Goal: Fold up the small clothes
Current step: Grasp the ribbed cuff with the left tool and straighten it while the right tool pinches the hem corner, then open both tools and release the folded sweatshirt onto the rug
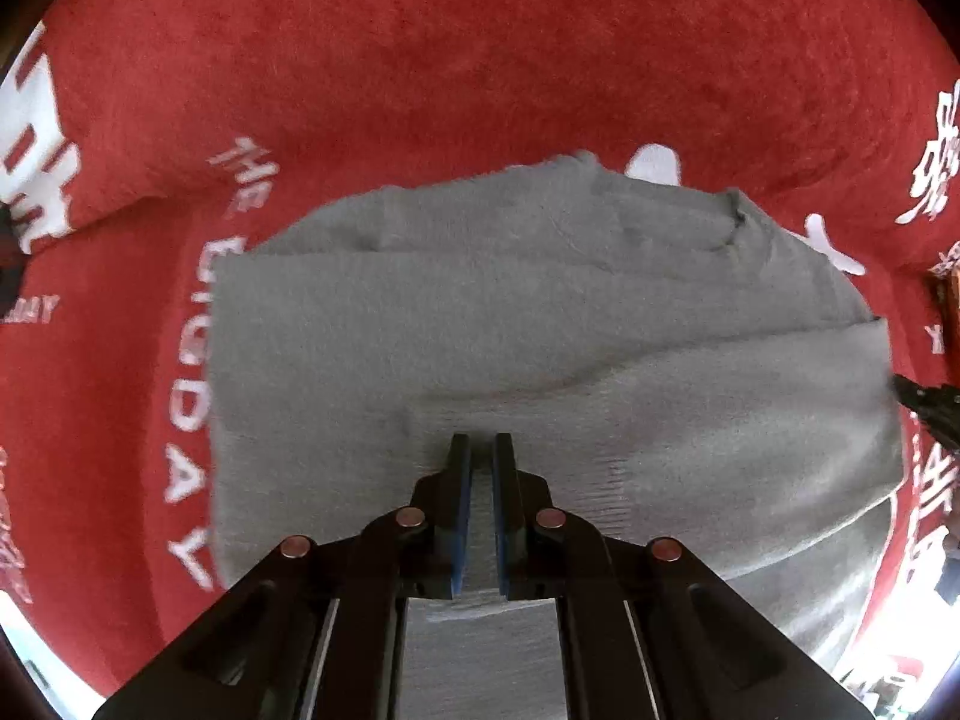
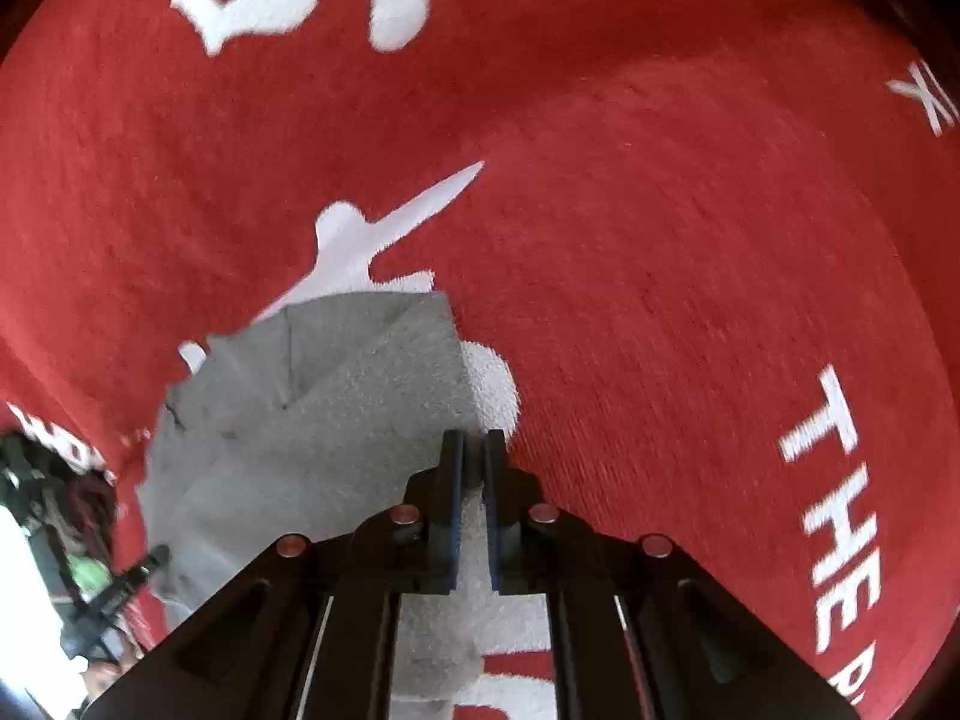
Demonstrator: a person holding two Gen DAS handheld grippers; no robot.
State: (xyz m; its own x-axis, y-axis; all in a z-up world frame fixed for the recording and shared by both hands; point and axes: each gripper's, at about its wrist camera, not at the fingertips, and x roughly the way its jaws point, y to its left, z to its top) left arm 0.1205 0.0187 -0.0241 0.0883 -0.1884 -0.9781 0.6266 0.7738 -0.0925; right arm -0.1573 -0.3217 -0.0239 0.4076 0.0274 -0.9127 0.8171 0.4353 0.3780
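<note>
A grey knitted garment [image 1: 510, 312] lies partly folded on a red cloth with white lettering [image 1: 420, 60]. My left gripper [image 1: 482, 450] is shut on the garment's near ribbed edge and holds it up. In the right wrist view the same grey garment [image 2: 336, 396] reaches from the left down to my right gripper [image 2: 473, 450], which is shut on its right edge. The other gripper's tip shows at the right edge of the left wrist view [image 1: 927, 405] and at the lower left of the right wrist view [image 2: 129, 582].
The red cloth [image 2: 660, 240] with white letters and figures covers the whole surface around the garment. At the lower left of the right wrist view there is clutter beyond the cloth's edge [image 2: 72, 540].
</note>
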